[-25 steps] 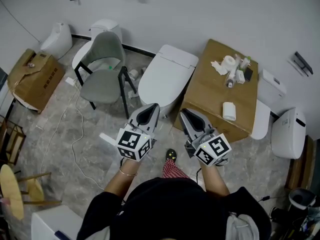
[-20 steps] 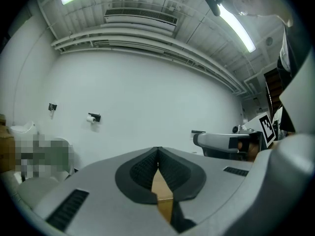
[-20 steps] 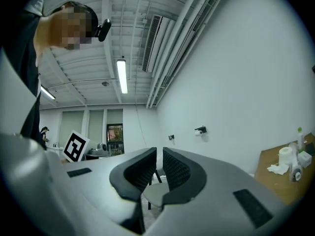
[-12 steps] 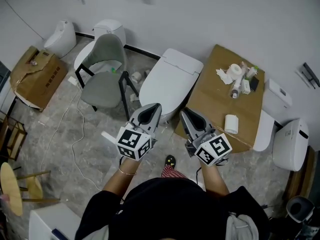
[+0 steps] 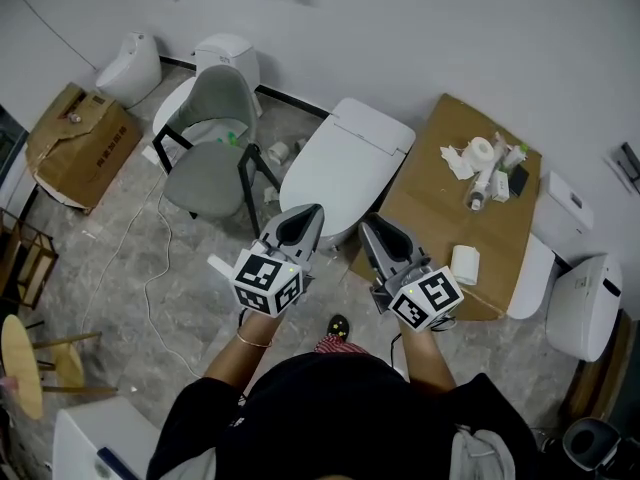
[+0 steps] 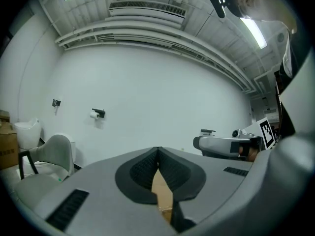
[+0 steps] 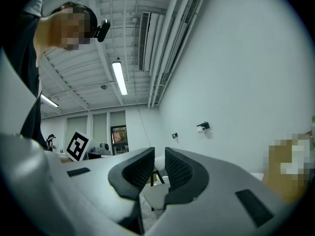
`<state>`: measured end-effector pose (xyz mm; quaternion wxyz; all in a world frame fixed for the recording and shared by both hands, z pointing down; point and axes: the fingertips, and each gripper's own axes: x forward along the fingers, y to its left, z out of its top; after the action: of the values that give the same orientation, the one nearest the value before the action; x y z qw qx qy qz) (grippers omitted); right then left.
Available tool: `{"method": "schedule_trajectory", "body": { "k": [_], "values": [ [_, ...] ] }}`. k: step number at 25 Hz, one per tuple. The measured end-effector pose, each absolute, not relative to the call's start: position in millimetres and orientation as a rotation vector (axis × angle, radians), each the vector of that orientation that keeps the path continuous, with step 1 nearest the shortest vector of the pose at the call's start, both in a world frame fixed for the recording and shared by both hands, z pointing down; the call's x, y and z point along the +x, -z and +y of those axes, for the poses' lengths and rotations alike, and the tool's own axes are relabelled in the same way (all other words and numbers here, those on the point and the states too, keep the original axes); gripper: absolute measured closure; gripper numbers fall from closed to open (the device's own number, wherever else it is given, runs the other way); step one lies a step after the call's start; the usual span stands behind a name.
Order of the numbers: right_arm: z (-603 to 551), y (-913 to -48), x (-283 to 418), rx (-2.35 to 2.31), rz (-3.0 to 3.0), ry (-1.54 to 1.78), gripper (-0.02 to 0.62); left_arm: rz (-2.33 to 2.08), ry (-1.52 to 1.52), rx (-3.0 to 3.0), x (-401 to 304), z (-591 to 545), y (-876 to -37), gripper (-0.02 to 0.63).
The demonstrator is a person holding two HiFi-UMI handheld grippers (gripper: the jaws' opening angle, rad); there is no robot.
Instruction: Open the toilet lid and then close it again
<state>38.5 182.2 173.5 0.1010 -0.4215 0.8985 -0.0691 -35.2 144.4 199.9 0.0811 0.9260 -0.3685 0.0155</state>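
The white toilet stands against the far wall with its lid down. My left gripper hovers level just before the bowl's front edge, a little to its left. It is shut, its fingertips meeting with nothing between them. My right gripper hangs beside it, near the toilet's front right corner. Its jaws have just been opening and now stand a narrow gap apart, empty. Neither gripper touches the toilet.
A large cardboard box with paper rolls and bottles on top stands right of the toilet. A grey chair stands on its left, before a second toilet. More white fixtures line the right wall. A cable trails across the floor.
Both grippers have come slightly closer to the toilet's front, side by side. The toilet lid has stayed down.
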Motion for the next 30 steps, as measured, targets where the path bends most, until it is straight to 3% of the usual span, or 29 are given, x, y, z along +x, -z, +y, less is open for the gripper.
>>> {"method": "schedule_trajectory", "body": {
  "k": [21,30],
  "values": [
    [119,-193,68,-1.174,2.609,0.303,0.545,-1.173,-0.089,2.77,-11,96,-208,0.601],
    [105,-206,66,-1.273,2.599,0.312,0.574,-1.066,-0.107,2.798,-10,70,-219,0.601]
  ]
}}
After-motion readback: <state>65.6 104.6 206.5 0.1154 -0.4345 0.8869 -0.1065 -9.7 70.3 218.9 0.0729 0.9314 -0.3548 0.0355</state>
